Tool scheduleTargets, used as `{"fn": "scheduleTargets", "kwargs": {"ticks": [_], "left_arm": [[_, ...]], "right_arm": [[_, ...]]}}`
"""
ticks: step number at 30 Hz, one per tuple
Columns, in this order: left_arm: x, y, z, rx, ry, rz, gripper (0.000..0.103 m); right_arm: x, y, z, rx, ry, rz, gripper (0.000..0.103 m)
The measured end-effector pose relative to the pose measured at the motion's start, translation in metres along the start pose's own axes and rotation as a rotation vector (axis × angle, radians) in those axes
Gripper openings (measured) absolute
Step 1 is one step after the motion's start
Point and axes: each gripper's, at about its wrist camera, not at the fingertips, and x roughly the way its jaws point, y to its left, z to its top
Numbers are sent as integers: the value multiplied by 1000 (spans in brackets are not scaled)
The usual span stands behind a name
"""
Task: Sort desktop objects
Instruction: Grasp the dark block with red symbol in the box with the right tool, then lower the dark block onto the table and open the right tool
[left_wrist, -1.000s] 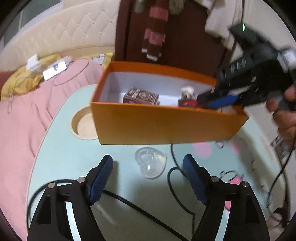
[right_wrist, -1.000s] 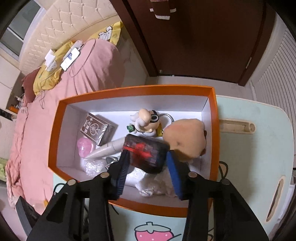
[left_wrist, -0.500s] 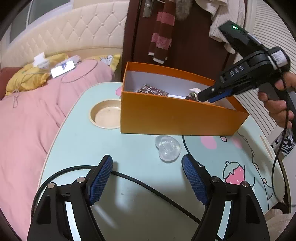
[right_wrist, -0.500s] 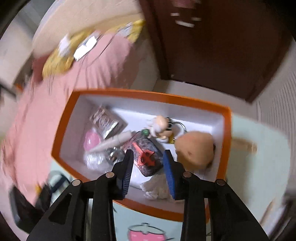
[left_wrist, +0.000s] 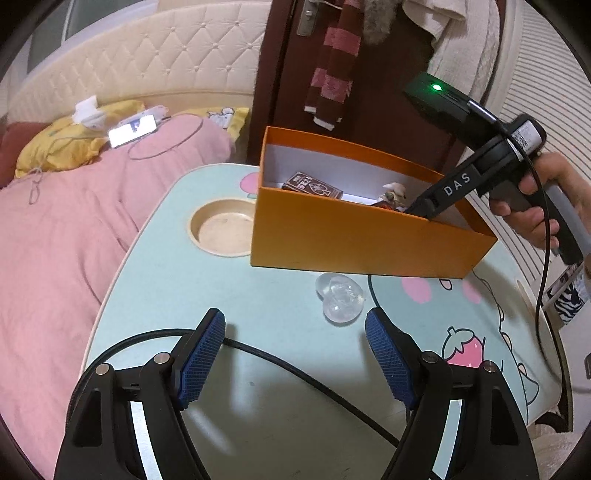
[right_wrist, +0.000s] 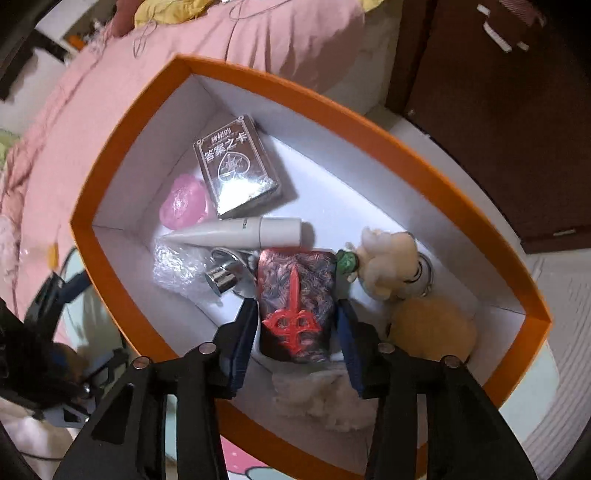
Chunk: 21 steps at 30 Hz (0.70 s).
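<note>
Lowered deeper into the box since a second ago, right hand-held gripper (right_wrist: 297, 330), its jaws just opening around the dark card case (right_wrist: 295, 302); left view also pulled back, showing more bench.

Left wrist view: left hand-held gripper (left_wrist: 295, 354) spread wide, empty, blue ribbed pads either side of bare mint bench (left_wrist: 192, 291). Ahead, near the right pad, a clear lumpy crystal (left_wrist: 341, 299) resting on the bench just in front of the orange cardboard box (left_wrist: 354, 243). Black cable (left_wrist: 295, 373) curving across the bench between the pads. Round wooden cup recess (left_wrist: 221, 230) left of the box. Right hand-held gripper (left_wrist: 421, 210) dipping over the box's rim, held by a hand (left_wrist: 550, 206). Pink quilt (left_wrist: 55, 240) at left.

Right wrist view: looking steeply down into the white-lined box (right_wrist: 122, 147). Case, rectangular, swirled dark with a raised red sword, between the blue pads; slight gaps either side, grip loosened, case lying on the box floor. Around it: glossy silver card deck (right_wrist: 236, 166), pink faceted crystal (right_wrist: 183, 205), white tapered tube (right_wrist: 243, 234), crinkled clear wrap (right_wrist: 177, 267), chrome cap (right_wrist: 221, 280), cream figurine (right_wrist: 384, 262), tan plush (right_wrist: 432, 330), white fluff (right_wrist: 317, 395).
</note>
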Motion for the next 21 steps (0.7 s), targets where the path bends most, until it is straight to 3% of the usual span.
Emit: {"fn": "scheduleTargets", "kwargs": {"ticks": [8,14,17,21], "left_arm": [[0,2,0,-2,-2,2,78],[3,0,-4,-2,16,14,78],[3,0,-6,2,21,24,78],[1,1,-5,-8,23,28,78]], "right_arm": [[-46,-19,-26,130,-194,74,42],[-97,-1,-82,143,-386,142,42],[-86,31,-107,130,-388,170,42],[-49,44,-126,152,-325,107,42]]}}
